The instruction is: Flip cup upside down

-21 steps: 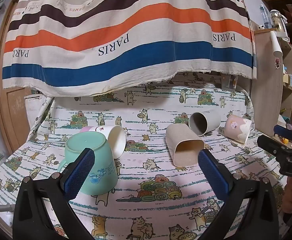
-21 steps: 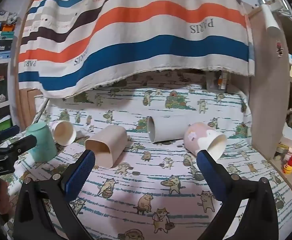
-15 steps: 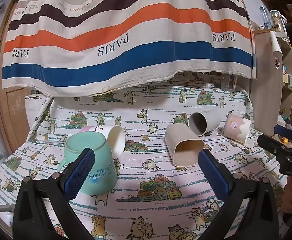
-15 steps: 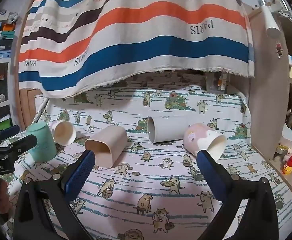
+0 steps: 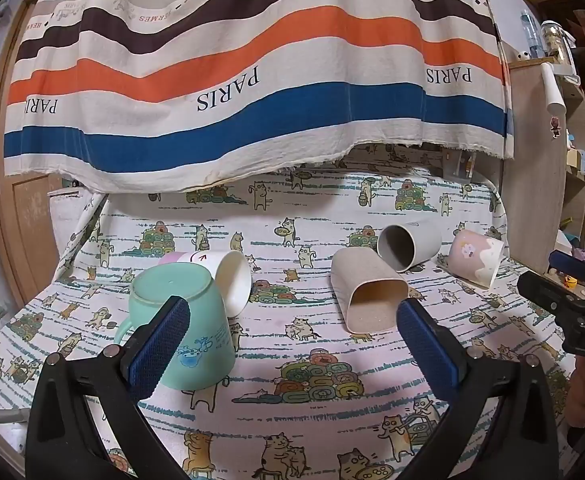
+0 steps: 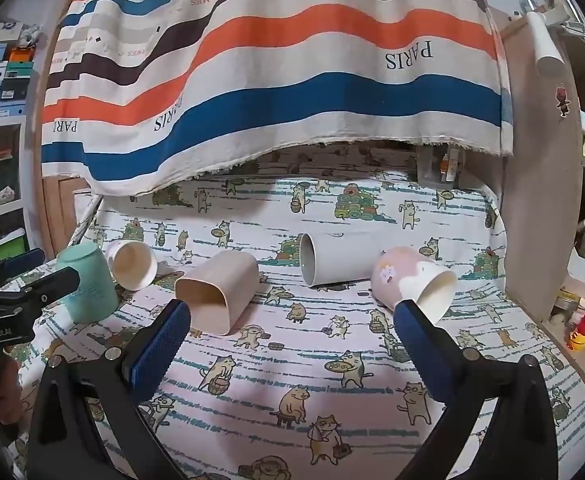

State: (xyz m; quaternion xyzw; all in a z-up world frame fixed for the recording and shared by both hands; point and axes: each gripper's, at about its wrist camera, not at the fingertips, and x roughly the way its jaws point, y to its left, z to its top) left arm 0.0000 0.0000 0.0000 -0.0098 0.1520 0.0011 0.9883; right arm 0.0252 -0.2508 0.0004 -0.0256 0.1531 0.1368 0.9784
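Both tongs gape, empty — left tongs [image 5: 292, 340] near upturned mint mug [image 5: 196, 320], right tongs [image 6: 290, 340] over bare cloth [image 6: 292, 380].

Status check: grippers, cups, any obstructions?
Left gripper open, empty. Right gripper open, empty. Teal mug already inverted; four cups lie on their sides, beige cup nearest. Nothing blocking it.

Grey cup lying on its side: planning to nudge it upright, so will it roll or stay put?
The grey cup looks round and lies sideways, so it would probably roll. The beige cup alongside may stop it leftward. The soft cloth likely slows it.
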